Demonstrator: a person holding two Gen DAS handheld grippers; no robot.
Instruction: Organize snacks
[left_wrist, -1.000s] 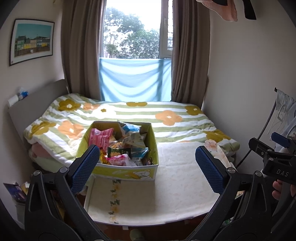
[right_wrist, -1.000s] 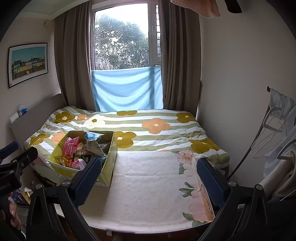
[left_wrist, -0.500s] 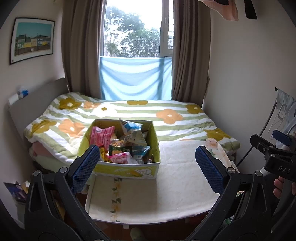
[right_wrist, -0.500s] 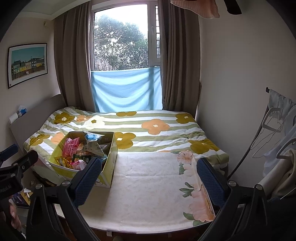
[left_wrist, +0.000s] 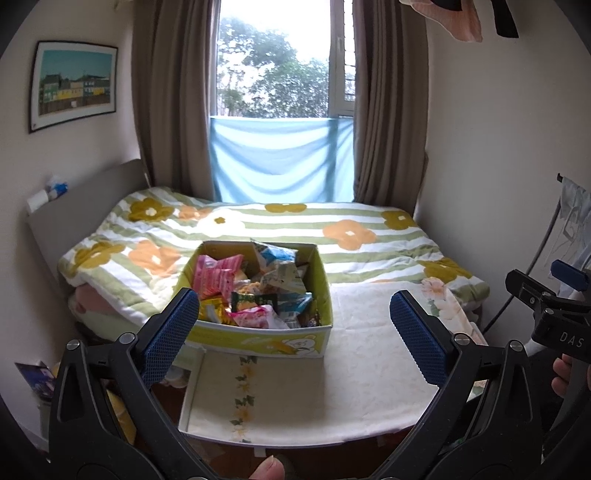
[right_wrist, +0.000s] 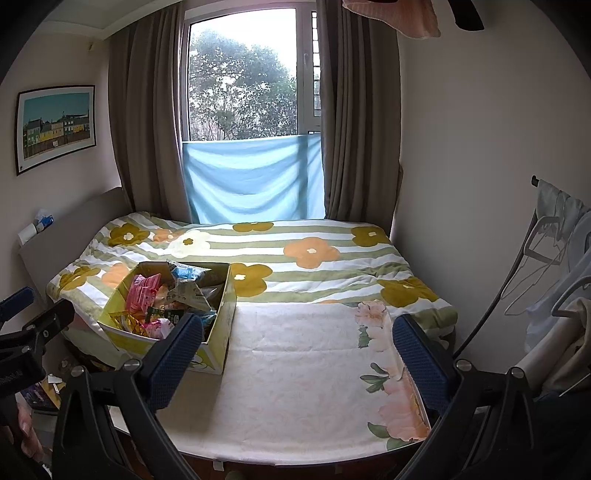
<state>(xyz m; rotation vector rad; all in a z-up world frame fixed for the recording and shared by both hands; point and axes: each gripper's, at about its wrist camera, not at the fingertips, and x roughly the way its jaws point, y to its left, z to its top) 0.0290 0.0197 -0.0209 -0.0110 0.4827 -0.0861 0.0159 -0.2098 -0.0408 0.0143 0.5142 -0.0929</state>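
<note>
Snacks (left_wrist: 255, 295) sit jumbled in the yellow box (left_wrist: 258, 341) on the bed's left side, likely parked by the bare cream sheet (right_wrist: 306, 369) so there's room to sort, with the left gripper (left_wrist: 295, 332) and right gripper (right_wrist: 299, 354) both spread wide and empty, hovering short of it.

In the left wrist view, the yellow-green cardboard box (left_wrist: 258, 338) stands in the middle of the frame, on the near part of the bed, where the cream floral cloth (left_wrist: 362, 369) meets the green-striped flowered quilt (left_wrist: 332, 236). The crinkled snack packets (left_wrist: 255, 295) lie inside the box. The quilt spreads behind it, up to the window (left_wrist: 284, 66) at the upper centre. The framed town picture (left_wrist: 72, 83) hangs at the upper left. In the right wrist view, the box sits at the left, the cloth to its right.
</note>
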